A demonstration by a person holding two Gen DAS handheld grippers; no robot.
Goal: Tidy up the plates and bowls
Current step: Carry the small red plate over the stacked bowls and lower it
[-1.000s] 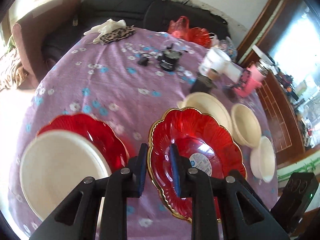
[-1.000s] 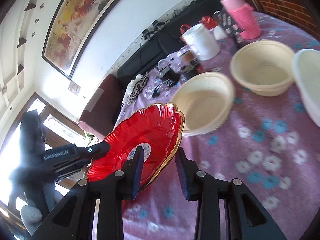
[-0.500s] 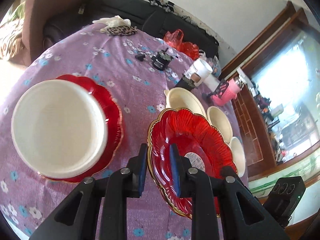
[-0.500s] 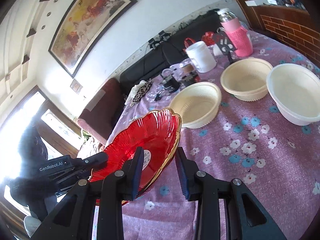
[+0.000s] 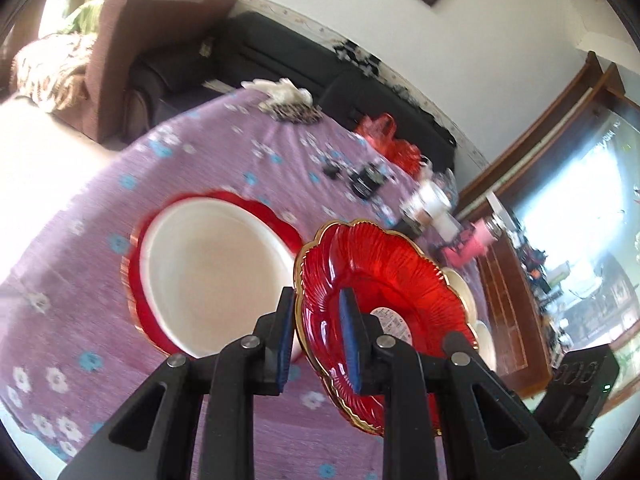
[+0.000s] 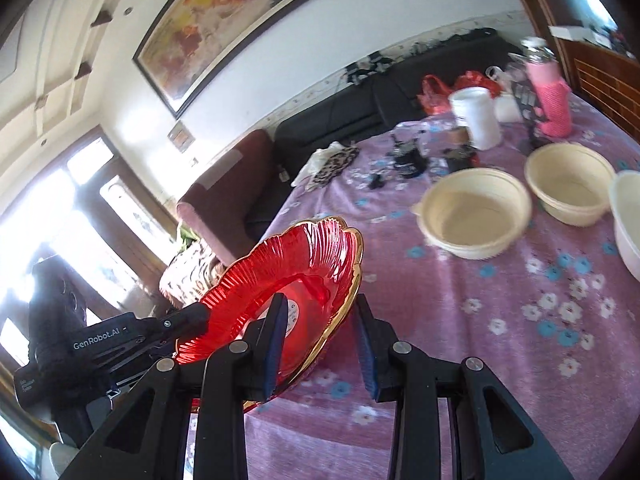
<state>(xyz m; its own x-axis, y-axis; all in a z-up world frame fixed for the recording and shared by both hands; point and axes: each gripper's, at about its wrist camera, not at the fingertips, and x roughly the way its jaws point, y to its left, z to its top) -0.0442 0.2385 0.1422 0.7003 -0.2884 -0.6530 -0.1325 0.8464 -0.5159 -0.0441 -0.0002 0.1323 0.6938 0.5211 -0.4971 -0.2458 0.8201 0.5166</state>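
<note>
Red glass with a gold rim, the scalloped plate (image 5: pixel 384 304) is up above the purple cloth (image 5: pixel 100 280), tilted. The left gripper (image 5: pixel 316 340) pinches its edge between both pads. The right gripper (image 6: pixel 320 340) has the opposite edge between its fingers; they look parted, but I cannot tell if they touch. Left of the left tongs, a white bowl (image 5: pixel 216 284) sits on another red plate (image 5: pixel 138 312).

We see a round table (image 6: pixel 460 320) with a purple flowered cloth; on it lie cream bowls (image 6: pixel 474 212), a red plate (image 5: pixel 138 280) under a white bowl (image 5: pixel 216 276), and a white mug (image 6: pixel 476 118).
</note>
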